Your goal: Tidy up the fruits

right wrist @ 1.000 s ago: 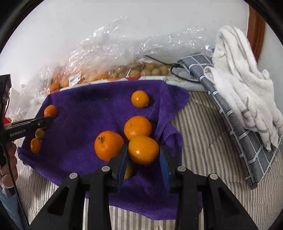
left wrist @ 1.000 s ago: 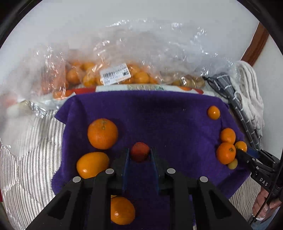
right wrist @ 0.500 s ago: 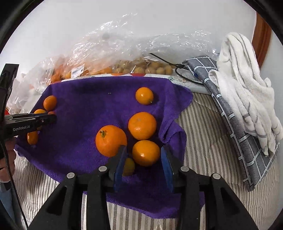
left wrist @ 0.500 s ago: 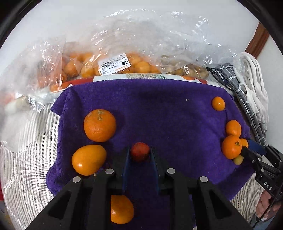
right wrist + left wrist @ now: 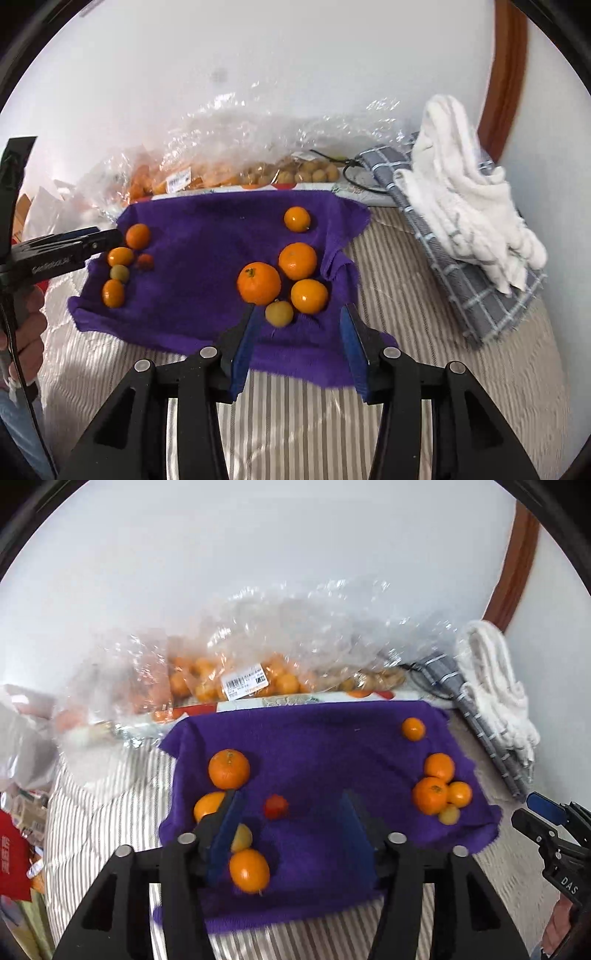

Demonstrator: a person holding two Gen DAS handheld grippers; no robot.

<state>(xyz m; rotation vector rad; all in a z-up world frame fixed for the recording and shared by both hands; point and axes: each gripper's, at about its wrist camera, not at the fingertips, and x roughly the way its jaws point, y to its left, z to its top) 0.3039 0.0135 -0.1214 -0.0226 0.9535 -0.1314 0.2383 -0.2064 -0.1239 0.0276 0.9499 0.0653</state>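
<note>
A purple cloth (image 5: 325, 746) (image 5: 207, 258) holds two groups of fruit. My left gripper (image 5: 291, 812) is open and empty above the cloth; a small red fruit (image 5: 276, 806) (image 5: 145, 261) lies loose between its fingers. Oranges (image 5: 229, 768) and a yellow fruit (image 5: 242, 837) lie by its left finger. My right gripper (image 5: 299, 325) is open and empty, drawn back from an orange (image 5: 309, 296), a small yellow fruit (image 5: 279, 313) and two larger oranges (image 5: 258, 283). One orange (image 5: 297, 219) lies alone at the far side of the cloth.
Clear plastic bags of fruit (image 5: 236, 679) (image 5: 221, 173) lie behind the cloth against the white wall. A grey checked cloth (image 5: 461, 280) with a white towel (image 5: 469, 206) lies at the right. The surface is a striped sheet (image 5: 406, 369).
Both grippers opened and pulled back and up. The left one let go of the small red fruit, the right one let go of an orange; both fruits now rest on the cloth.
</note>
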